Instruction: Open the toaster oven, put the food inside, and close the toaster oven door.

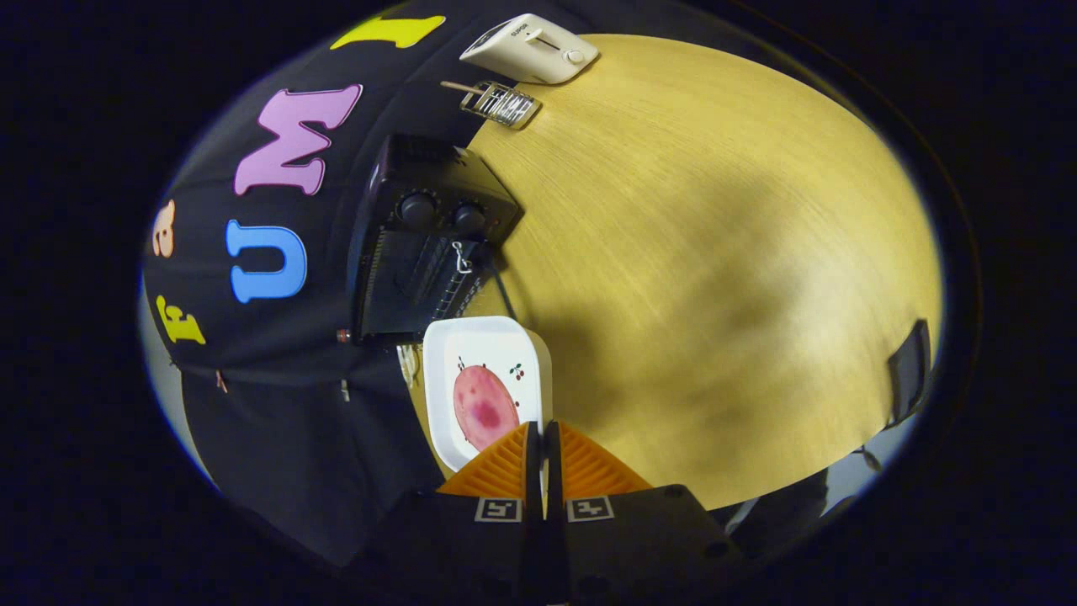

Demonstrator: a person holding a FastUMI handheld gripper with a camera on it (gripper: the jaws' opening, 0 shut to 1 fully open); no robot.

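A black toaster oven (pixel 421 244) with two knobs stands on the wooden table (pixel 715 252) against the booth wall, beyond my fingers. Its door looks closed, with a small metal clip at the front. Between the oven and my fingers sits a white square dish (pixel 471 345), and a pink slice of meat (pixel 483 406) lies in it. My gripper (pixel 543 427) is shut on the dish's near rim, which runs as a thin white strip between the two fingers.
Far beyond the oven, a white toaster (pixel 530 46) and a small wire rack (pixel 501 103) with a wooden handle sit on the table. A dark object (pixel 909 370) stands at the table's edge, off to the right of my fingers.
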